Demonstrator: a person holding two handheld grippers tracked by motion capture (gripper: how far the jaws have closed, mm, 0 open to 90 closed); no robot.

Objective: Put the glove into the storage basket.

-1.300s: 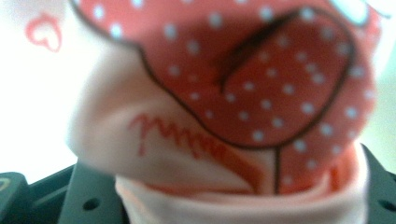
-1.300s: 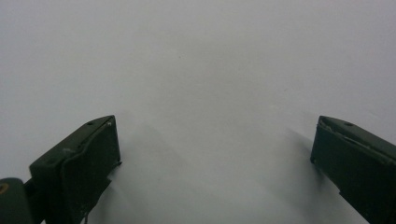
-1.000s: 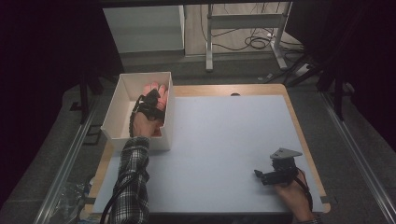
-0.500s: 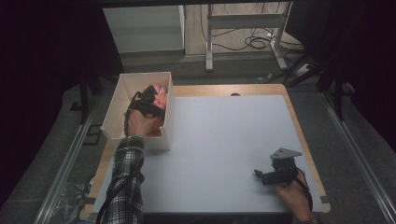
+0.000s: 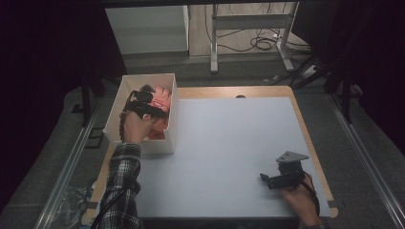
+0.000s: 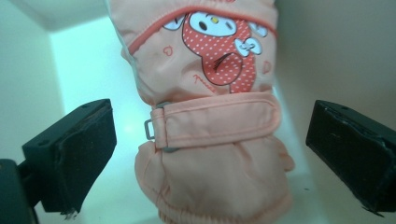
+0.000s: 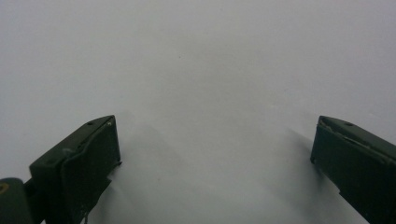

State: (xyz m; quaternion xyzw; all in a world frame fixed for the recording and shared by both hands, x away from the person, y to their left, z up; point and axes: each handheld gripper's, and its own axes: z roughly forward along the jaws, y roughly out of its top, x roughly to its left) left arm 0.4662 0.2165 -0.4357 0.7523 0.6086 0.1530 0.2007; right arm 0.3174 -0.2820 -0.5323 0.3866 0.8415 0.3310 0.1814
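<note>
Since the earlier frames the left gripper [image 5: 149, 101] has lifted a little inside the white box [image 5: 122, 97], and its jaws have just been opening: they now stand wide apart, clear of the pink glove [image 6: 208, 121] that lies between them in the left gripper view. The glove touches neither pad. It rests on the floor of the box, cuff end toward the camera, its strap and buckle across the wrist and a red dotted cartoon figure printed on the back. In the high view the glove [image 5: 162, 100] sits in the far half of the box, against the wall that faces the mat, with the left gripper just above it and the plaid sleeve [image 5: 120, 186] trailing back over the near wall of the box.

The box stands on the left edge of the table, touching the grey mat [image 5: 229, 143]. Well apart from the box, at the near right corner of the mat, the right gripper [image 5: 272, 180] has kept its place; its jaws are spread wide with bare mat between them, holding nothing.
</note>
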